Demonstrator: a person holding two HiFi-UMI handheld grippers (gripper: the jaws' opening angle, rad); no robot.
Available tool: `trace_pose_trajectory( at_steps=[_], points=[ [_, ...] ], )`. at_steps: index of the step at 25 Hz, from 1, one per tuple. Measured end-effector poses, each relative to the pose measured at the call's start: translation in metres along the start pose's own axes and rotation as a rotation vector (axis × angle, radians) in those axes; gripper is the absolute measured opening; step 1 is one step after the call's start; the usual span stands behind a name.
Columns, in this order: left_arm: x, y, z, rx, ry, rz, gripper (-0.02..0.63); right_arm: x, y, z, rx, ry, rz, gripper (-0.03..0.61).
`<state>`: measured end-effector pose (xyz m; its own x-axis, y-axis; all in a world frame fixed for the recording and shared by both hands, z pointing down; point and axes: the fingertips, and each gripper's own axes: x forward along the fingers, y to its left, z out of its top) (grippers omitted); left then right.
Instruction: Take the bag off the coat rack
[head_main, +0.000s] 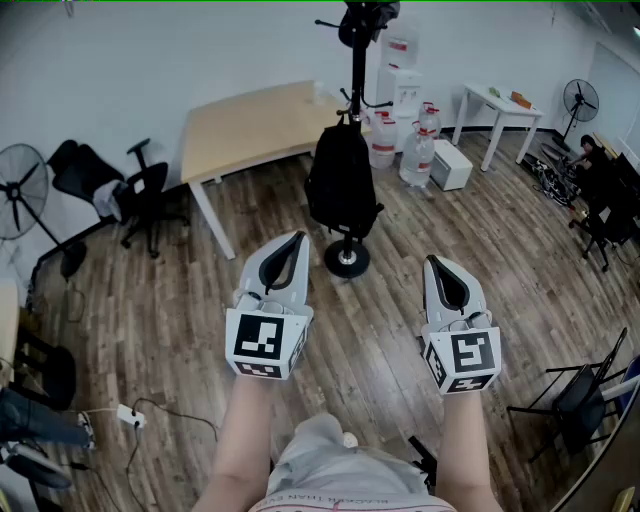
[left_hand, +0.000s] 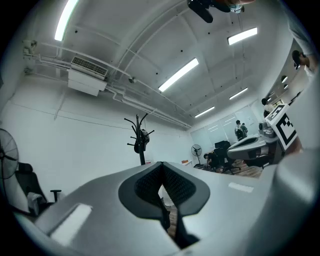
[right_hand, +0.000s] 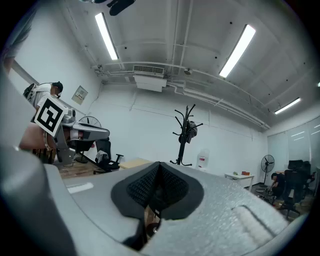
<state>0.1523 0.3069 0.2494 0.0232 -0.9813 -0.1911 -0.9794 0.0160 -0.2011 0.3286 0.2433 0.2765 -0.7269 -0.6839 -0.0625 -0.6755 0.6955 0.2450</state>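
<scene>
A black bag (head_main: 342, 185) hangs low on the black coat rack (head_main: 357, 75), just above the rack's round base (head_main: 347, 262). Another dark item (head_main: 365, 20) sits at the rack's top. My left gripper (head_main: 298, 237) is held short of the rack, below and left of the bag, jaws shut and empty. My right gripper (head_main: 432, 261) hovers to the bag's lower right, also shut and empty. In the left gripper view the closed left gripper (left_hand: 161, 166) points up toward the rack (left_hand: 140, 145). The right gripper view shows the closed right gripper (right_hand: 159, 166) under the rack (right_hand: 185, 135).
A wooden table (head_main: 250, 125) stands behind the rack on the left. Office chairs (head_main: 140, 190) and a fan (head_main: 15, 190) are at the far left. Water bottles (head_main: 415, 150) and a white table (head_main: 495, 105) lie behind on the right. A folding chair (head_main: 580, 395) is near right, a power strip (head_main: 130, 412) near left.
</scene>
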Motion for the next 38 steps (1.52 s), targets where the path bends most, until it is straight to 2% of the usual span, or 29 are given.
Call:
trace_pose_trajectory(
  at_steps=[3,10,16,21,26,38],
  points=[
    [0.008,0.0,-0.003,0.028,0.002,0.002,0.014,0.005,-0.006,-0.001,0.0,-0.017,-0.017,0.002],
    [0.038,0.012,-0.01,0.026,0.01,0.014,0.014,0.029,-0.018,-0.003,-0.011,-0.034,-0.018,0.002],
    [0.076,0.03,-0.035,0.004,0.064,0.003,0.009,0.066,-0.031,-0.015,0.001,-0.015,-0.023,0.002],
    [0.111,0.057,-0.046,-0.08,0.009,-0.015,-0.002,0.115,-0.04,-0.026,-0.012,0.007,-0.01,0.003],
    [0.157,0.091,-0.06,-0.099,0.002,-0.002,-0.002,0.172,-0.05,-0.033,-0.019,0.023,-0.008,0.003],
    [0.271,0.154,-0.096,-0.08,0.044,-0.063,0.012,0.296,-0.075,-0.047,0.002,0.061,-0.045,0.003]
  ],
)
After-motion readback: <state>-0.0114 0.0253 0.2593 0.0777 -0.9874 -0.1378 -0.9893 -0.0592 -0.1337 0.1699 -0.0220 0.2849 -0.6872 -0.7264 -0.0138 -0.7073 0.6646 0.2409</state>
